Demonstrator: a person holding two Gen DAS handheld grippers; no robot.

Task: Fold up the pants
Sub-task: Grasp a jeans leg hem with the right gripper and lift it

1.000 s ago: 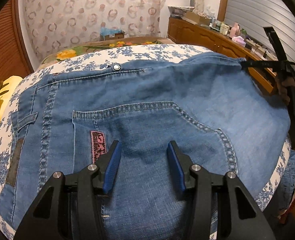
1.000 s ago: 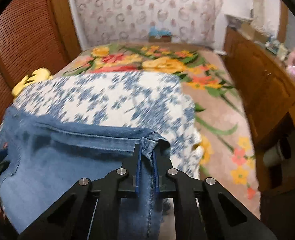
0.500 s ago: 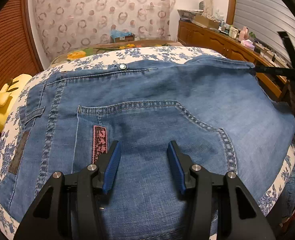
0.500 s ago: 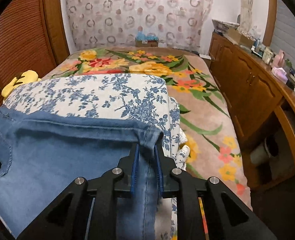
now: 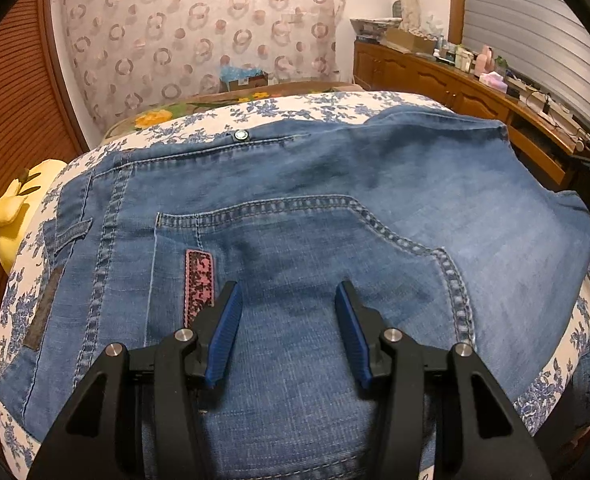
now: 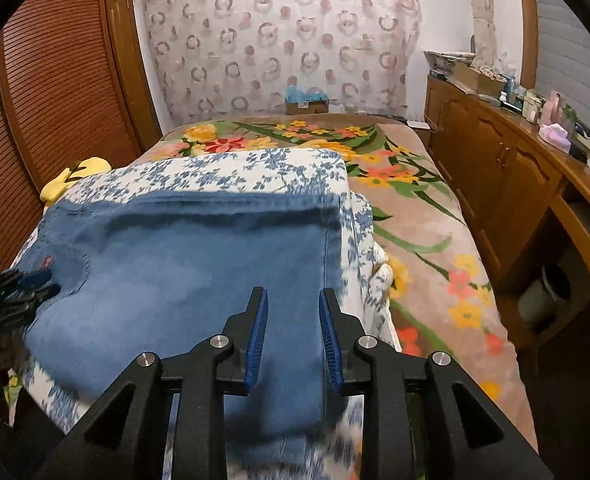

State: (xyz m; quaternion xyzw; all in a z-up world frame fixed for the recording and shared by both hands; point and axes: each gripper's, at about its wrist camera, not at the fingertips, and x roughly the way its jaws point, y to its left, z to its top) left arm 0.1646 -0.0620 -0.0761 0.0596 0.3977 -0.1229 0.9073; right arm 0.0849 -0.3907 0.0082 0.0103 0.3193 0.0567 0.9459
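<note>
Blue jeans [image 5: 335,208] lie spread over a blue-flowered white cloth [image 5: 327,106] on the bed. Their back pocket with a pink label [image 5: 199,284] faces up. My left gripper [image 5: 287,286] is open low over that pocket, with denim under its blue pads and nothing pinched. In the right wrist view the folded jeans [image 6: 183,264] lie flat, their seamed edge near the cloth's right side. My right gripper [image 6: 293,294] hovers over the near part of that denim. Its jaws are opening and the pads press on nothing. The left gripper [image 6: 27,284] shows at the far left.
A yellow plush toy [image 6: 75,176] sits at the cloth's left edge, by louvred wooden doors [image 6: 55,100]. A flowered blanket [image 6: 415,216] covers the bed to the right. A wooden dresser [image 6: 515,184] with clutter on top runs along the right. A cardboard box [image 6: 307,102] stands at the far end.
My right gripper let go of the jeans' edge, its jaws spread, and it drew back toward me. The released edge now lies flat on the cloth. The left gripper stayed put.
</note>
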